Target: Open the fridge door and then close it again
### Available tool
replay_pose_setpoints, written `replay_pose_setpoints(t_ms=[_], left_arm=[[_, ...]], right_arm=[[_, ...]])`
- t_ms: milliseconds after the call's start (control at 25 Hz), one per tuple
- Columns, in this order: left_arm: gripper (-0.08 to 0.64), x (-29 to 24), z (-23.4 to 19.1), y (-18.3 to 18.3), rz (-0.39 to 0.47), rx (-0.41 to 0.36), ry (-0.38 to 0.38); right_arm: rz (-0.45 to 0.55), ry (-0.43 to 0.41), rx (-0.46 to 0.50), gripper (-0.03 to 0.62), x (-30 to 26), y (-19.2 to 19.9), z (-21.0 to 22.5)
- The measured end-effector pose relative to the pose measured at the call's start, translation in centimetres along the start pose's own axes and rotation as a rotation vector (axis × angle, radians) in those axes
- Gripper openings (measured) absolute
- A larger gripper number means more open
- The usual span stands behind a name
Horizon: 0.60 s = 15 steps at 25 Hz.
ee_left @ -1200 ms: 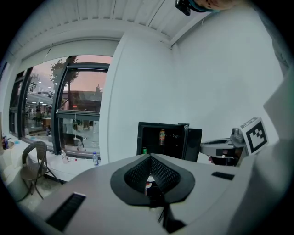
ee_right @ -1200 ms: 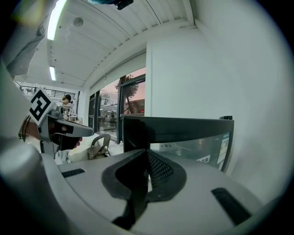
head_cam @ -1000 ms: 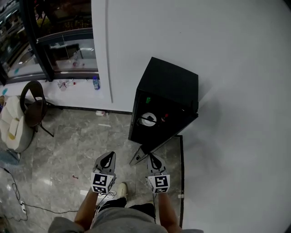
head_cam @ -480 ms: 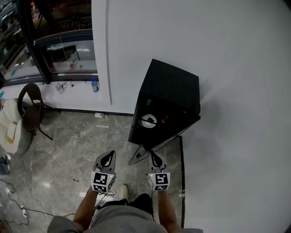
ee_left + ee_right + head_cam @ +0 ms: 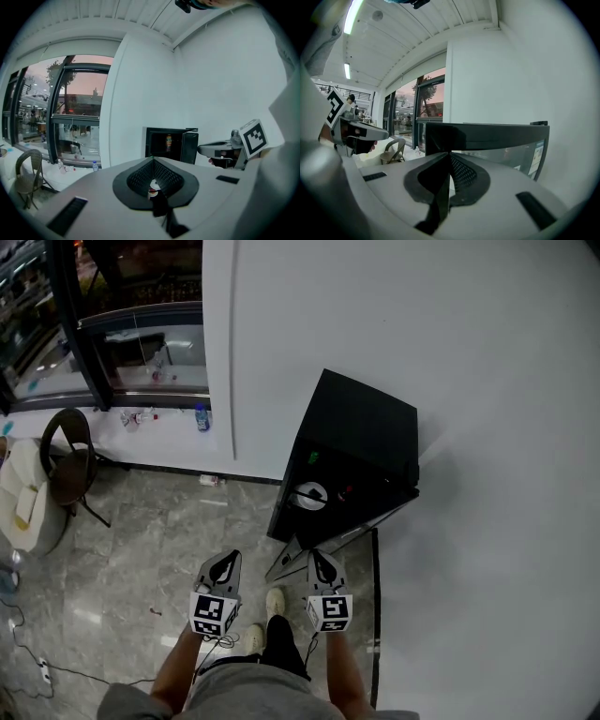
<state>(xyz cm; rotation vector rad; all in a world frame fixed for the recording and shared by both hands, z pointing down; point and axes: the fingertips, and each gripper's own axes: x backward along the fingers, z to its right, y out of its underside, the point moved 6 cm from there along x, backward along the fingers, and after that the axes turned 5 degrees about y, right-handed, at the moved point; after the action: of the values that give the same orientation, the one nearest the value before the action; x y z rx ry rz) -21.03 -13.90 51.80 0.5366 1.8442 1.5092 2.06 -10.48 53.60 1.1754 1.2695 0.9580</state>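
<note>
A black mini fridge (image 5: 361, 442) stands against the white wall with its glass door (image 5: 330, 542) swung open toward me. A white round item (image 5: 307, 495) and a small can (image 5: 168, 142) sit inside. My left gripper (image 5: 223, 568) is shut and empty, held over the floor to the left of the door. My right gripper (image 5: 320, 564) also looks shut with nothing in it, its tip just short of the door's lower edge. In the right gripper view the door (image 5: 497, 140) fills the space ahead of the right gripper (image 5: 450, 153). The left gripper (image 5: 153, 161) points at the fridge (image 5: 169, 145).
A brown chair (image 5: 66, 460) and a pale bag stand at the left by a large window. A bottle (image 5: 200, 415) sits on the white ledge. A cable (image 5: 56, 667) trails on the marble floor. A dark strip (image 5: 375, 615) runs along the wall at the right.
The person has stepped toward the fridge, one shoe now ahead between the grippers. Both grippers have moved slightly forward. The door stands open as before.
</note>
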Motion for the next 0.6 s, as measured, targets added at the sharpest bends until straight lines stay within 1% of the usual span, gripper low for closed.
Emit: replay_pose_setpoints(t_ms=[160,400,600], left_arm=[[0.005,0.2,-0.3,-0.4,0.003,-0.010,-0.014],[0.005,0.2,-1.7,-0.1,0.000,-0.008,-0.054],[0.005,-0.4,-2.2,-0.6,0.015,0.010,-0.069]], right_arm=[[0.008,-0.007,-0.005,0.025,-0.7,-0.3,0.0],[0.012,-0.024,-0.009,0.025,-2.3,-0.4,-0.1],[0.011,-0.031,-0.007,0.025,-3.9,-0.4,0.1]])
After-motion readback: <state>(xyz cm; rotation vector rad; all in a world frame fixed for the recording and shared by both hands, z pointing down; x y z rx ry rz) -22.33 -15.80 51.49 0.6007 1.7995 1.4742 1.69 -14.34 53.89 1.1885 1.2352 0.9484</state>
